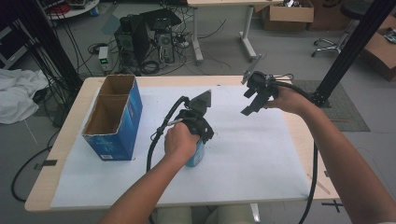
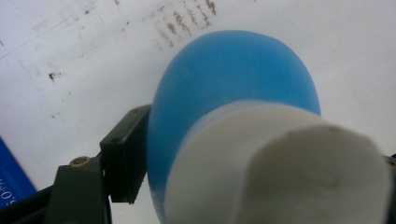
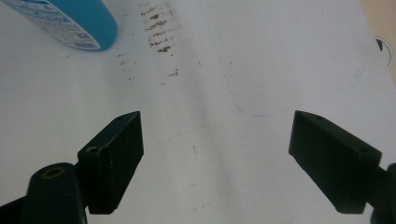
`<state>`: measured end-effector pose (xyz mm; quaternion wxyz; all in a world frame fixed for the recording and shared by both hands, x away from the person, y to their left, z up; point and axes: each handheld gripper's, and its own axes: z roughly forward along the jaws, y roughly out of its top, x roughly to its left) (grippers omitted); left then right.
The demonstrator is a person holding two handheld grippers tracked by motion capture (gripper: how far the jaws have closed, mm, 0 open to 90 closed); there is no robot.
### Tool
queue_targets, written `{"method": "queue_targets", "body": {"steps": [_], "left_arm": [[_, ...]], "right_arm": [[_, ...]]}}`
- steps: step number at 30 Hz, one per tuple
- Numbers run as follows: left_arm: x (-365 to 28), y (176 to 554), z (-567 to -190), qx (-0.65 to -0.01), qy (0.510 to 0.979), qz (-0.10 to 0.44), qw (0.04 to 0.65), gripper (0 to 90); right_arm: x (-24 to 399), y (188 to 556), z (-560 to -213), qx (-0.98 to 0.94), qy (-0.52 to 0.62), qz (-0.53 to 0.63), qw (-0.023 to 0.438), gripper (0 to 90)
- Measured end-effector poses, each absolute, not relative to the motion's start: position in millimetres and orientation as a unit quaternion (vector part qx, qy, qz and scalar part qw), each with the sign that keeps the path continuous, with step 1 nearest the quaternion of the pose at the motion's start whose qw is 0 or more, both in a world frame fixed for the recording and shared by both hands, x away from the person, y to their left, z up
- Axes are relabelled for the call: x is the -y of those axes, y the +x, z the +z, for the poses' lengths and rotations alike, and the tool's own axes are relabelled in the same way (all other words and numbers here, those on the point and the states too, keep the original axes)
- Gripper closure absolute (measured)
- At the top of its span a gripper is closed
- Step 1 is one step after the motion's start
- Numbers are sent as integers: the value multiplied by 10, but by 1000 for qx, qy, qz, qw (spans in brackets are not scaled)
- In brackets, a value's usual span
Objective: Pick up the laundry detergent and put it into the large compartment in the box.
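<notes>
Writing: small print on a white label panel of the blue bottle (image 3: 70, 23) in the right gripper view, too fine to read; white characters on the blue carton (image 1: 114, 122), also unreadable.
Left hand: left hand (image 1: 180, 142) reaches in from below, left gripper (image 1: 201, 140) pointing down at the bottle near mid-bench.
Left gripper state: jaws partly closed around the bottle; one pad lies against its blue side in the left gripper view, the other is hidden, so contact there cannot be told.
Right hand: right gripper (image 1: 252, 100) raised above the white sheet (image 1: 261, 154), well apart from the bottle.
Right gripper state: jaws wide apart, holding nothing.
Bottle position: upright on the sheet, white cap (image 2: 280, 163) toward the left gripper's camera, right of the carton.
Bench: the bench (image 1: 60, 154) carries sheet and carton.
</notes>
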<state>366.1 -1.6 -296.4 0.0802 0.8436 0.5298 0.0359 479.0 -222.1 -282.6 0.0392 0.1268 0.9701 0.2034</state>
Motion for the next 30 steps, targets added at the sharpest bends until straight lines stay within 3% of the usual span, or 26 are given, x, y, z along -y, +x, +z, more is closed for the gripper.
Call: {"method": "queue_targets", "body": {"steps": [30], "left_arm": [[14, 3667, -2956, -520, 849, 36, 88, 376]], "right_arm": [[2220, 4777, -2805, -969, 128, 209, 38, 179]]}}
